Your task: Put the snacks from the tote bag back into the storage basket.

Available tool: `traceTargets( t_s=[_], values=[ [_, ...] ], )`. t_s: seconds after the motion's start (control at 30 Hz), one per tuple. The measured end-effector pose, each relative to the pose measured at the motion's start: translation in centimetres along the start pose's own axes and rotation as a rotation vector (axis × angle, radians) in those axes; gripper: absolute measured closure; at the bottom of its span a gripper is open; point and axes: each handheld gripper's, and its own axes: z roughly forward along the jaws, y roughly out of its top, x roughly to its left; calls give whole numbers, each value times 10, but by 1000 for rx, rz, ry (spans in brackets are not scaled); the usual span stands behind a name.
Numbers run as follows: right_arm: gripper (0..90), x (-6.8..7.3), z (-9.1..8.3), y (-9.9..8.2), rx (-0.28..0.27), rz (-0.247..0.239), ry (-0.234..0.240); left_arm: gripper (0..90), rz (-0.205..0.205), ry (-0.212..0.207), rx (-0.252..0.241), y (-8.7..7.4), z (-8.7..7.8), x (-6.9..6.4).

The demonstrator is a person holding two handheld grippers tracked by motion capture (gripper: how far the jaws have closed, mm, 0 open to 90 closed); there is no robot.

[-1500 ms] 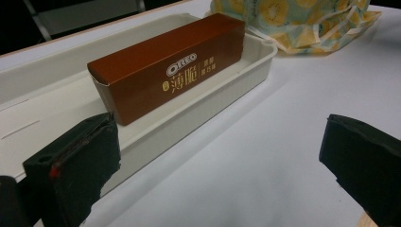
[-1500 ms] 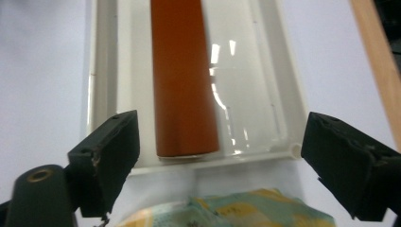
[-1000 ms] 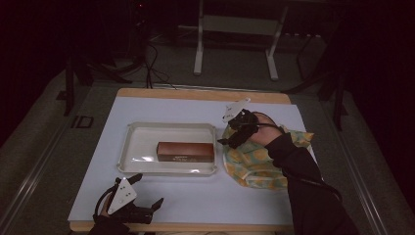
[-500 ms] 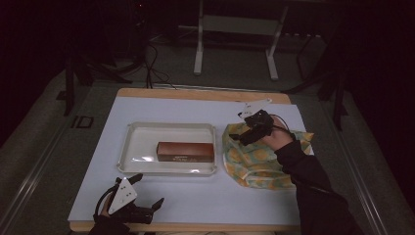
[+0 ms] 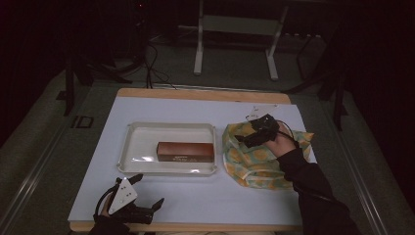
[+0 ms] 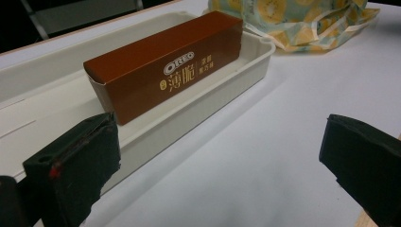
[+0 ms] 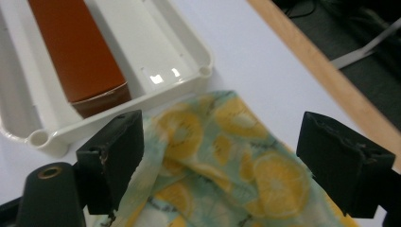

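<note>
The right gripper [image 5: 244, 139] hovers just over the left part of the lemon-print cloth bag [image 5: 257, 159], jaws spread wide with nothing pinched; the bag lies right of the white tray [image 5: 166, 128] holding a brown box [image 5: 186, 152]. The left gripper [image 5: 149, 196] rests near the table's front edge, jaws spread

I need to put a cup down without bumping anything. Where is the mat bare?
Bare: the far strip behind the tray, and the near strip between tray and left gripper. Crowded: the right side, where the right gripper hovers over the lemon-print bag.
</note>
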Motion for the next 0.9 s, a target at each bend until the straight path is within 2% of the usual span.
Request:
traceTargets(
  t_s=[0.13,0.2,0.47,0.63,0.7,0.9],
  values=[
    [158,-1,-2,-9,-39,58,-22,0,2,-1,1,0,0,0],
    [157,-1,-5,-14,-60,81,-57,0,2,-1,1,0,0,0],
    [135,-2,-16,-39,-121,223,-193,0,6,-4,2,1,1,-2],
    [132,-2,-24,-54,-128,280,-265,0,4,-5,3,0,1,-2],
    [132,-3,-26,-60,-125,297,-274,0,5,-3,5,0,1,-2],
    [129,1,-35,-75,-140,313,-317,0,5,-4,6,0,1,-1]
  ],
)
